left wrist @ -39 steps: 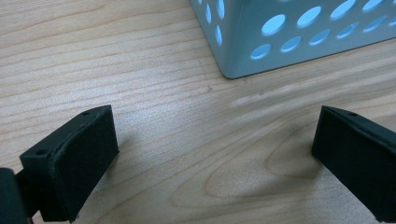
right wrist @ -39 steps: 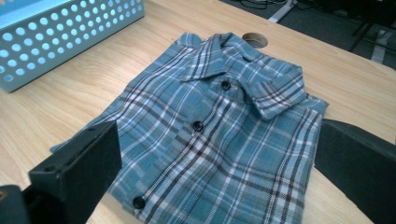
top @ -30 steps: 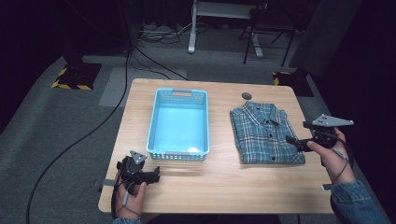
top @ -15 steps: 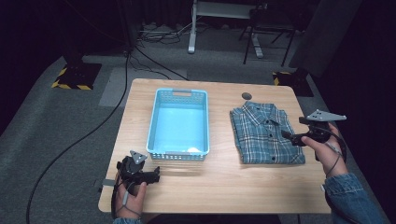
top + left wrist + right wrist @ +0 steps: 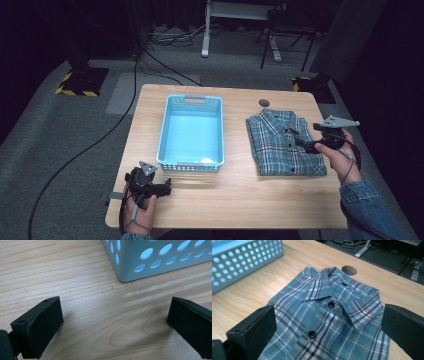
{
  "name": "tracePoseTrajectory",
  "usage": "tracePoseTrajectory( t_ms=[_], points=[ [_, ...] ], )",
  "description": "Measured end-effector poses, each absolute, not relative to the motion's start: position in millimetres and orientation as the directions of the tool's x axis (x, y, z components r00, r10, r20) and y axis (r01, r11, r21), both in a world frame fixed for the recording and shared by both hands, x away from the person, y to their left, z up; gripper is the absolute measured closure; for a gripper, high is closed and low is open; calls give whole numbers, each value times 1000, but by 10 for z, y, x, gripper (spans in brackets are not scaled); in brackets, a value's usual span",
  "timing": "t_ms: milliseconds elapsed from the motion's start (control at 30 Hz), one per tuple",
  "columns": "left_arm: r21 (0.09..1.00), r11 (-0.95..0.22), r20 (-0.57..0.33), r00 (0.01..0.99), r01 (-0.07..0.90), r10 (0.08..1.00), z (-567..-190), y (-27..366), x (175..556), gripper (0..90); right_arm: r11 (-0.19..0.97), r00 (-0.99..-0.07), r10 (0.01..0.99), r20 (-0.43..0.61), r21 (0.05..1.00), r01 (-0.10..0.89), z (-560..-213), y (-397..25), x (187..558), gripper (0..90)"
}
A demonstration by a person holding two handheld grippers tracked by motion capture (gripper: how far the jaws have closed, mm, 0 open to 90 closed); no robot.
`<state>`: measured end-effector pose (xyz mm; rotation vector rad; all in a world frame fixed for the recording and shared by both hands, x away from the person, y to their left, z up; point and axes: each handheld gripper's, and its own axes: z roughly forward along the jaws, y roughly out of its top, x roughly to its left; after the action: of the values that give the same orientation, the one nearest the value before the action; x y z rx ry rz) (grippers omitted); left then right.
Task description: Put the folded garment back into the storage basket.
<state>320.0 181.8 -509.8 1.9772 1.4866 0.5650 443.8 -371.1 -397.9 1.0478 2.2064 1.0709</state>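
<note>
Tabletop (image 5: 225, 200): light wood, carrying all items; a round cable hole (image 5: 264, 103) near its far edge. Basket (image 5: 192, 131): pale blue perforated plastic, left of centre, long axis running from far edge toward near edge; nothing inside as far as the high view shows. Plaid shirt (image 5: 284, 142): blue checked, folded flat with collar toward the far edge, buttoned; lies on the right half of the tabletop, apart from the basket. Right gripper (image 5: 304, 145): held above the shirt's right side; jaws spread wide, framing the collar and buttons in the right gripper view, nothing between them. Left gripper (image 5: 166, 187): low near the near-left corner, just before the basket's near corner; jaws spread, bare wood between. Progress, as judged: shirt not yet grasped or lifted; reach in hand; grasp, carry and placing into the basket all remain.
</note>
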Motion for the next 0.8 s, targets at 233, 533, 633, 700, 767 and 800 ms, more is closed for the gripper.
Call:
tracePoseTrajectory(
  t_ms=[233,533,633,700,767,800],
  points=[
    [681,-197,-17,284,706,959,-5098,1818,3200,1,414,-603,794,-74,793,447,-4100,-3631,4493,0],
    [680,-197,-17,284,706,959,-5098,1818,3200,1,427,-623,780,-58,777,462,-4306,-3547,4563,0],
    [680,-199,-15,285,706,958,-5097,1819,3200,1,429,-624,780,-55,772,468,-4380,-3528,4585,0],
    [680,-197,-16,284,706,959,-5098,1818,3201,1,424,-622,782,-48,772,473,-4412,-3520,4593,0],
    [680,-197,-17,284,706,959,-5098,1818,3201,1,422,-620,784,-43,768,481,-4456,-3514,4604,0],
    [681,-197,-17,284,706,959,-5098,1818,3201,1,421,-618,785,-41,766,485,-4479,-3512,4609,0]
  ],
)
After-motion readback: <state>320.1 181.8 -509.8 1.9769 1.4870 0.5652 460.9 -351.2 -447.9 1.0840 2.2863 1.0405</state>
